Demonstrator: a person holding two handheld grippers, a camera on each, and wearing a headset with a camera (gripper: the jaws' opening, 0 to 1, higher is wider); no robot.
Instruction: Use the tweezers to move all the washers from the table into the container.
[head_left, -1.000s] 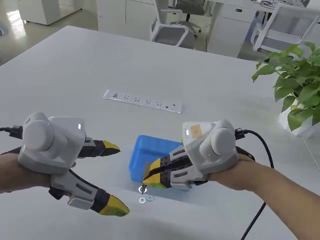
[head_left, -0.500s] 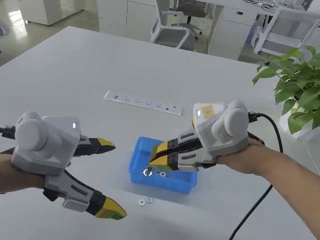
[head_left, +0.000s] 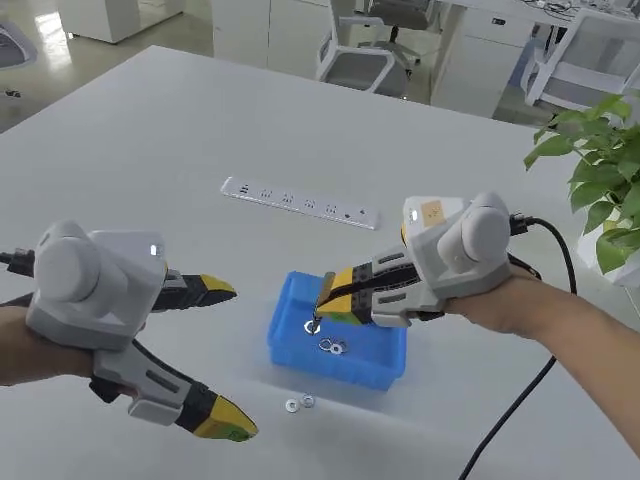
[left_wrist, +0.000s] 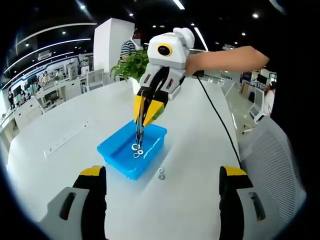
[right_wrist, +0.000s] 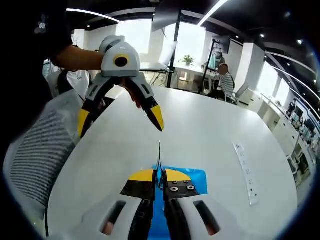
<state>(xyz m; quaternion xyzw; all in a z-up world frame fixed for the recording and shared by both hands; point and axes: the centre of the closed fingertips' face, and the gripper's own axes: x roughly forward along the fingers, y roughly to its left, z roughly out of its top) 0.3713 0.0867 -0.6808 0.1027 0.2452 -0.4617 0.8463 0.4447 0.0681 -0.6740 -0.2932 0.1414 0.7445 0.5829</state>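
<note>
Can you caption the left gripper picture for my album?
Right gripper holds tweezers over the blue container; two washers lie outside.

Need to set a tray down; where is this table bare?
Bare white tabletop lies beyond the white power strip and between it and the blue plastic container. Crowded near the container: two small metal washers, left hand-held gripper, right hand-held gripper.

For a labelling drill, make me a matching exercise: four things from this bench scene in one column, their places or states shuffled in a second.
1. pair of small metal washers
2. thin metal tweezers
3. long white power strip
4. left gripper

A. jaws wide apart, holding nothing
B. on the table beyond the blue plastic container
C. on the table at the container's near side
D. clamped in the right gripper, tips over the container

Pairs: 1-C, 2-D, 3-B, 4-A.
</note>
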